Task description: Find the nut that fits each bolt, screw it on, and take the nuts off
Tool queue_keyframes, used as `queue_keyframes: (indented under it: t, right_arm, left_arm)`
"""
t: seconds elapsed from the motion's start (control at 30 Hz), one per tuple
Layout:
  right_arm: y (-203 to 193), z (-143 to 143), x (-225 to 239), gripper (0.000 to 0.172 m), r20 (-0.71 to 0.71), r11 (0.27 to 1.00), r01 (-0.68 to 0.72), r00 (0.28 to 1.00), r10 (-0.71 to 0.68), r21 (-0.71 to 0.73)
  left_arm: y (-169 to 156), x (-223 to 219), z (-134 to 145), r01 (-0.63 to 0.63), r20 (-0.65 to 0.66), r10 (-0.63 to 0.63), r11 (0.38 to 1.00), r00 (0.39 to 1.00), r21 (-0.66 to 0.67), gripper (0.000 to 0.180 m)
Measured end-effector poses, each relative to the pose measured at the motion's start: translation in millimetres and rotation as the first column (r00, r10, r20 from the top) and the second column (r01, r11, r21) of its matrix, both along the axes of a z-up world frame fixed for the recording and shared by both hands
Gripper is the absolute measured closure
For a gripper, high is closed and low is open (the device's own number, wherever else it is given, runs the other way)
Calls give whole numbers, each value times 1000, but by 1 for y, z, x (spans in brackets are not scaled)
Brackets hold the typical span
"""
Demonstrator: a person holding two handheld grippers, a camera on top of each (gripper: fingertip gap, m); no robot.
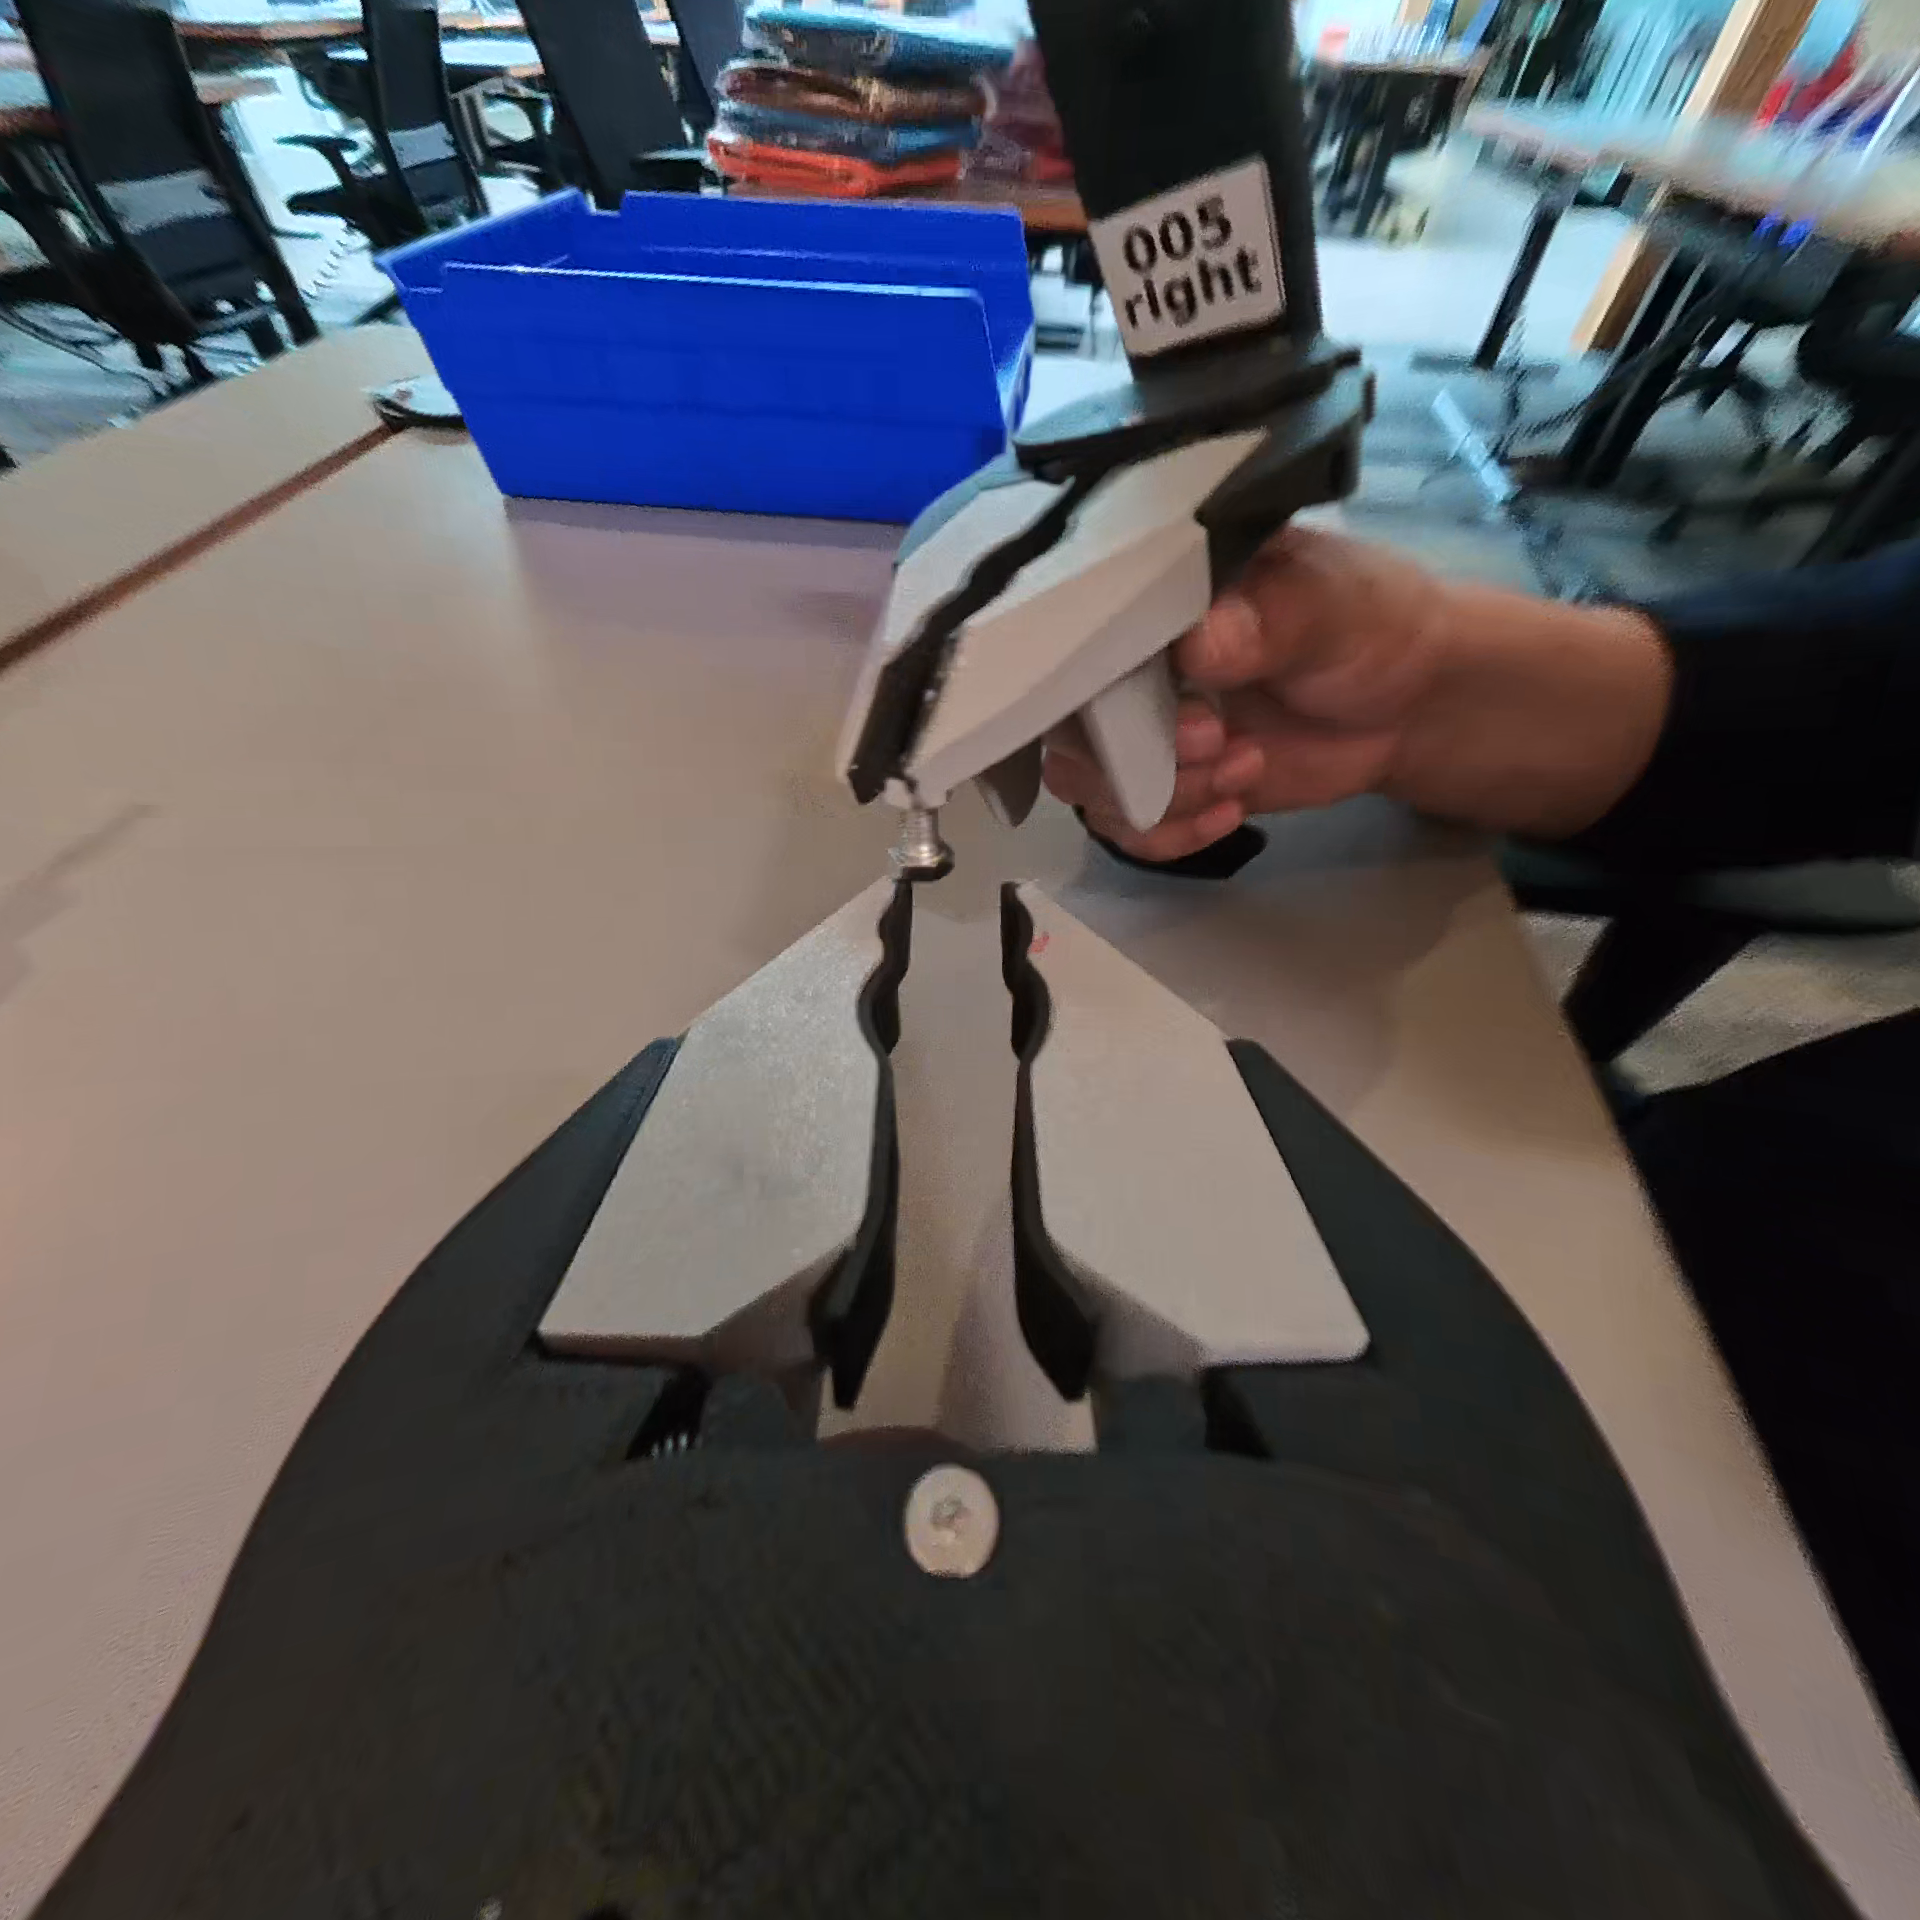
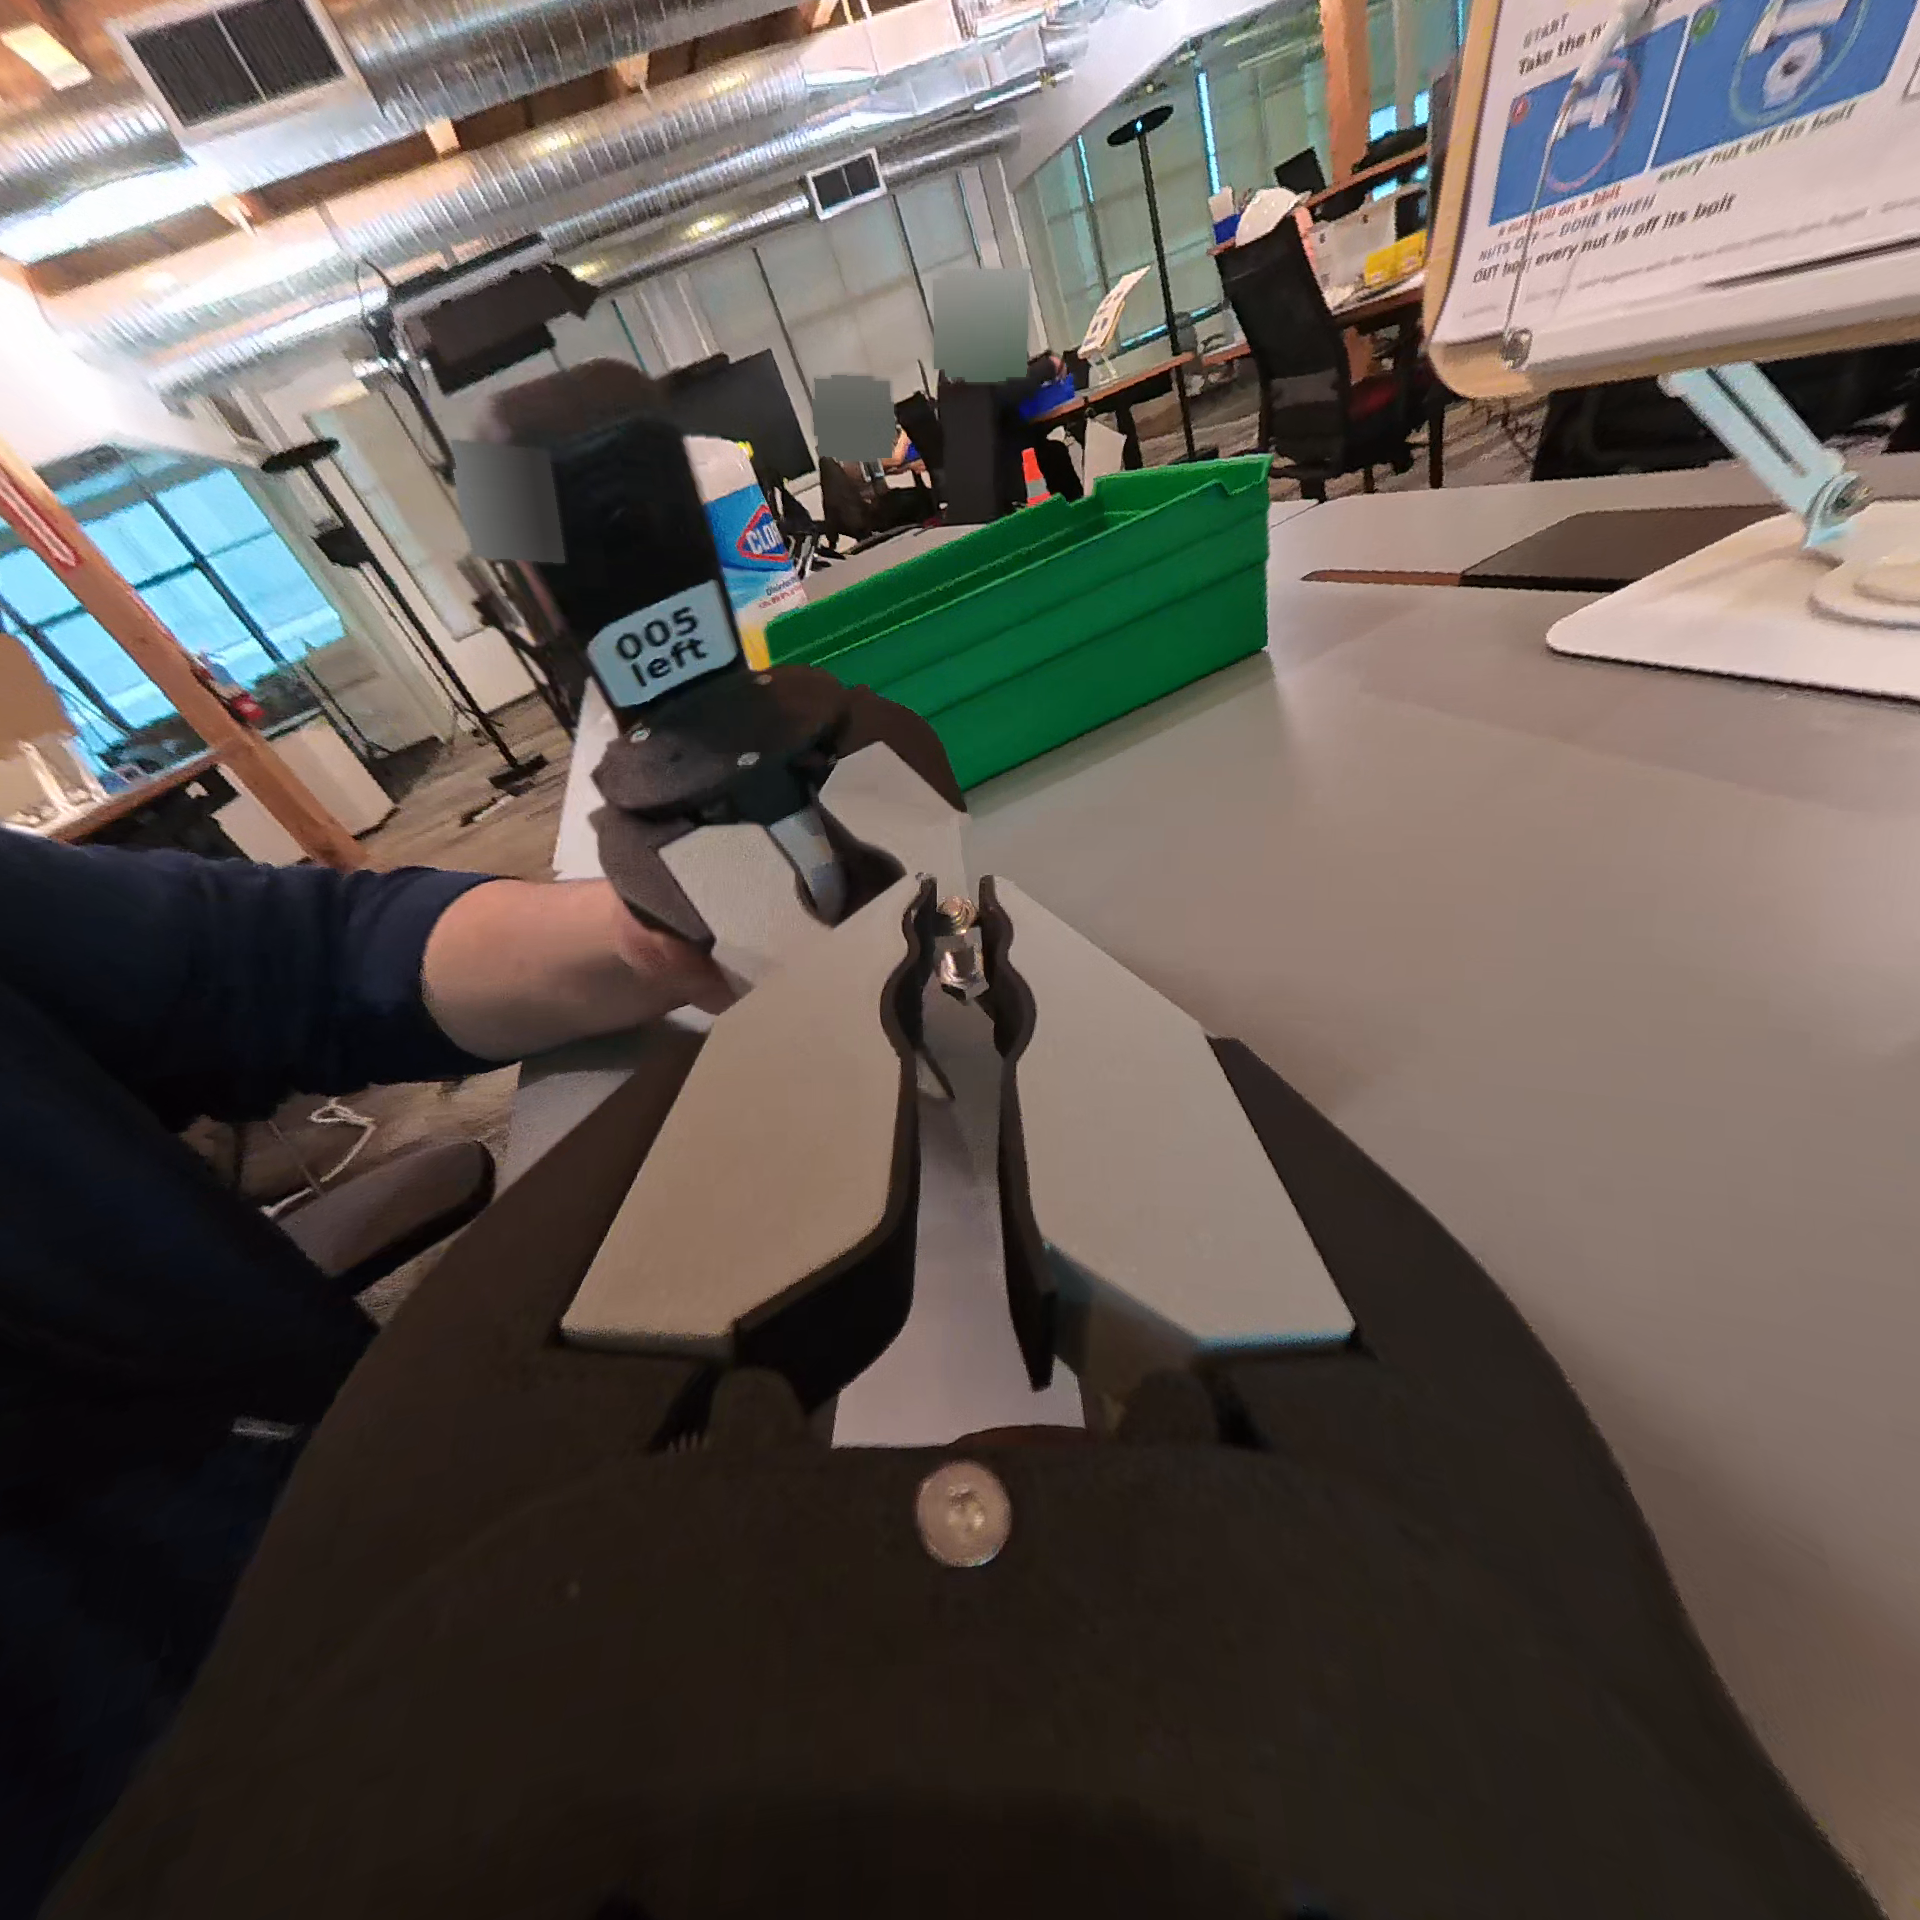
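Grey flat worktop (image 1: 416, 779) lay well below both sets of fingers.

Right gripper (image 1: 902, 795): fingers clamped on small silver threaded bolt (image 1: 918, 831), pointing down, silver hex nut (image 1: 918, 856) on its lower end.

Left gripper (image 1: 956, 894): fingers narrowly parted, holding nothing; left pad tip touching or just under nut.

Risks, as judged:
- off-centre closure could cock nut, jam thread
- thin pinch could let bolt swivel
- freed nut could drop to worktop, roll off

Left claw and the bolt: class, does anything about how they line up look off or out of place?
Yes. The right claw grips a silver bolt with a nut on it, but the left claw is open and sits off to one side: the nut is at its left fingertip, not between the pads.
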State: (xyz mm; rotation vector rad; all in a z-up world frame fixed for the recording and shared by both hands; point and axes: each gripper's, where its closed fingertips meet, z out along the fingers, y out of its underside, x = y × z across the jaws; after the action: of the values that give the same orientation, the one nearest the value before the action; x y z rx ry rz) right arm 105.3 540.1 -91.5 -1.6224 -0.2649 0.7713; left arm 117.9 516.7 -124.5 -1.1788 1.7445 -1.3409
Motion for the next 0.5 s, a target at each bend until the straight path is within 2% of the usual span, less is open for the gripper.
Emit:
queue_keyframes:
  t: [0.13,0.5]
  right_arm:
    - [-1,1,0,167,17,1000,7,1000,-7,15]
    - [-3,3,-7,167,46,999,-3,999,1,43]
  left_arm:
    - [3,-2,10,16,11,-14,990,1000,-143,167]
    - [-2,-3,13,36,16,-33,980,999,-194,171]
